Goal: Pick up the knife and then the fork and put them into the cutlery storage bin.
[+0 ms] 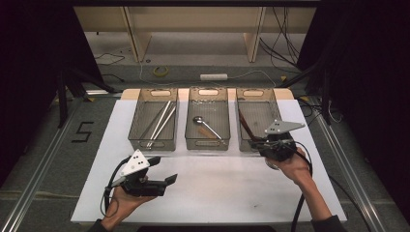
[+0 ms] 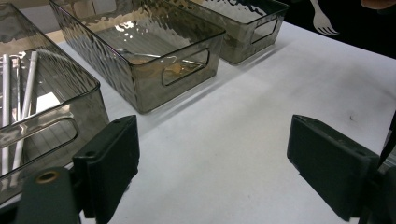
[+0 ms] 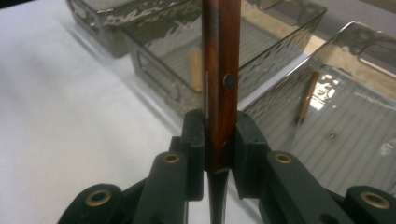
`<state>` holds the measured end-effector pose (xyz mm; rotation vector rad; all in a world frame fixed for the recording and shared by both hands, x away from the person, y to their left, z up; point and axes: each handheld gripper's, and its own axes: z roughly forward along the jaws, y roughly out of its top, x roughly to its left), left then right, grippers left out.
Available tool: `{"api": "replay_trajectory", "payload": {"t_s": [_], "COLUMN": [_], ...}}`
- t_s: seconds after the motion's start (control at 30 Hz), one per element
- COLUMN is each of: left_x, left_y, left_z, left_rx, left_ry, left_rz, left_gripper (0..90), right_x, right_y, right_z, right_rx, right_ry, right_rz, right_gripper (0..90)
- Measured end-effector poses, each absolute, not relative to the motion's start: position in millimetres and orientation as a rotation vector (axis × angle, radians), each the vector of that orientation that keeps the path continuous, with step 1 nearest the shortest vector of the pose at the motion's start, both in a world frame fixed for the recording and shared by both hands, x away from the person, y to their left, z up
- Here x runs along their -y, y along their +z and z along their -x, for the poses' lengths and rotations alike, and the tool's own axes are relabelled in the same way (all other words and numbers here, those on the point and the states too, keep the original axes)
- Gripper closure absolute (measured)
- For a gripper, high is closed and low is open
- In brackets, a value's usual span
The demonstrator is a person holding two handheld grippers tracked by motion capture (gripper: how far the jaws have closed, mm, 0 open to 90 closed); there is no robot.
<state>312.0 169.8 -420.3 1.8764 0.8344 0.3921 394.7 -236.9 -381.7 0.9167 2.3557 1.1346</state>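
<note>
My right gripper: tipped over the right clear plastic bin, clamped on a brown wooden knife handle.
My left gripper: low over the white table, lying level, jaws apart.

Open left claw near bins

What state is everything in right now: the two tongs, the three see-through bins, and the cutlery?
Left tongs: open, empty, above the white table.
Right tongs: shut on a wooden-handled utensil.
Left bin: holds long silver sticks.
Middle bin: holds a spoon.
Right bin: holds a wooden-handled piece.
</note>
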Motion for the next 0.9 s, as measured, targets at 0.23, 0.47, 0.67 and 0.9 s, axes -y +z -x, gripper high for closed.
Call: {"api": "replay_trajectory", "payload": {"t_s": [0.23,0.47,0.67,0.9], "left_x": [-169.9,-171.0,-172.4,-172.1], "left_y": [-420.9,-420.2,-420.2,-420.1], "left_z": [-311.6,-311.2,-311.6,-311.1], "left_rx": [-0.837,-0.834,-0.836,-0.835], "left_ry": [0.393,0.407,0.409,0.416], "left_rz": [-1.878,-1.866,-1.862,-1.855], "left_gripper": [15.8,15.8,15.7,15.7], "right_x": [239.5,238.9,237.1,240.1], "right_y": [-366.4,-358.4,-352.1,-351.9], "right_z": [-414.3,-436.4,-452.1,-469.2], "right_rx": [-2.319,-2.306,-2.288,-2.272], "right_ry": [1.149,1.138,1.125,1.115], "right_rz": [-0.968,-1.018,-1.051,-1.103], "right_gripper": [77.6,77.6,77.5,77.5]}}
